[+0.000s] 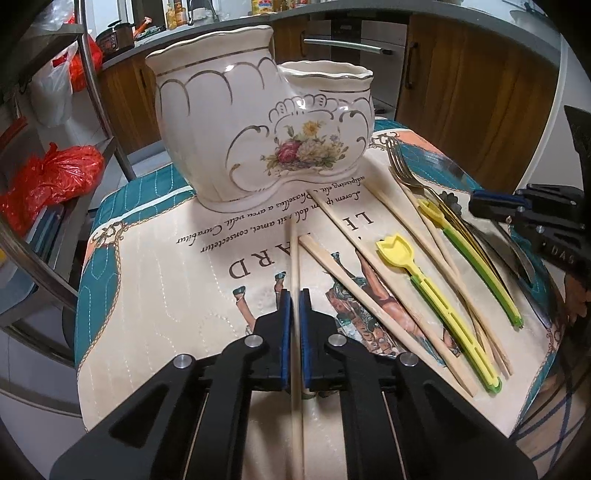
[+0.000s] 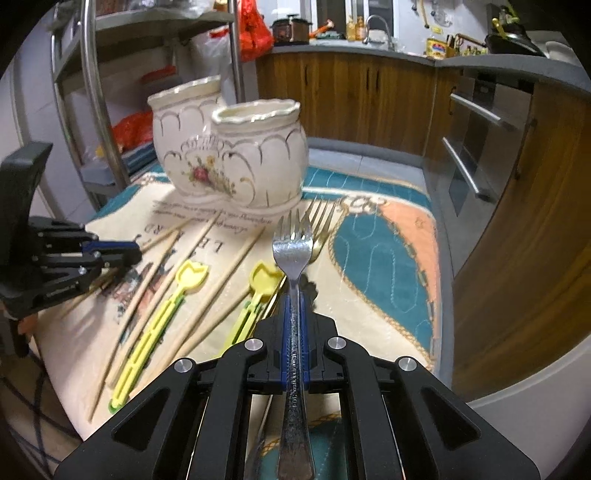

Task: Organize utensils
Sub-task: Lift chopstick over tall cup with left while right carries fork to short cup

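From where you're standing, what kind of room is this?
Most likely a home kitchen: wooden cabinets under a grey countertop, a sink tap, and a built-in oven. Nearer, a floral ceramic utensil holder stands on a cloth-covered table.

kitchen | wooden cabinets [image 2: 354, 96] | grey countertop [image 2: 369, 48] | metal shelf rack [image 2: 88, 92] | oven [image 2: 476, 147]
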`<act>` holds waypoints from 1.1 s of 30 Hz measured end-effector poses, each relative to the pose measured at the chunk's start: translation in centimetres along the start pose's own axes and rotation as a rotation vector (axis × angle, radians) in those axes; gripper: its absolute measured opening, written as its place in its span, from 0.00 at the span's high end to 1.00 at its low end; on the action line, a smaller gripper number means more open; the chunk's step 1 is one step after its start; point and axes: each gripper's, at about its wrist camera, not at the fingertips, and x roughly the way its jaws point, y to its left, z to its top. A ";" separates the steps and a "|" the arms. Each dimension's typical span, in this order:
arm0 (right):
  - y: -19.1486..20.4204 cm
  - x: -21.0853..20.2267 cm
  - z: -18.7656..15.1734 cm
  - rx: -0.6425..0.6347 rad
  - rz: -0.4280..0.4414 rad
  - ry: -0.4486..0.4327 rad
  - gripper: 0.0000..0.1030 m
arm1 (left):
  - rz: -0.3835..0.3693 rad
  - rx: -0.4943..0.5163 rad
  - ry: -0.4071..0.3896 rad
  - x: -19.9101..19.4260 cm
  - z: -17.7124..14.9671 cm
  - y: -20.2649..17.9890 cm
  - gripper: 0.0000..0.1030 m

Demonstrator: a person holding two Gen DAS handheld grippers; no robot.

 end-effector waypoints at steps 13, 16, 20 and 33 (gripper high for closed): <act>0.1 -3.7 0.8 -0.015 -0.007 -0.218 0.94 | -0.010 -0.054 -0.171 -3.5 0.7 1.3 0.95; 0.6 -4.5 1.1 -0.019 -0.013 -0.266 0.94 | -0.019 -0.052 -0.241 -4.9 1.0 1.2 0.95; 1.3 -5.6 1.6 -0.031 -0.024 -0.338 0.94 | -0.032 -0.043 -0.376 -7.5 1.3 1.3 0.95; 2.0 -7.2 7.9 0.006 0.044 -0.463 0.94 | -0.086 -0.100 -0.660 -12.0 7.3 5.0 0.95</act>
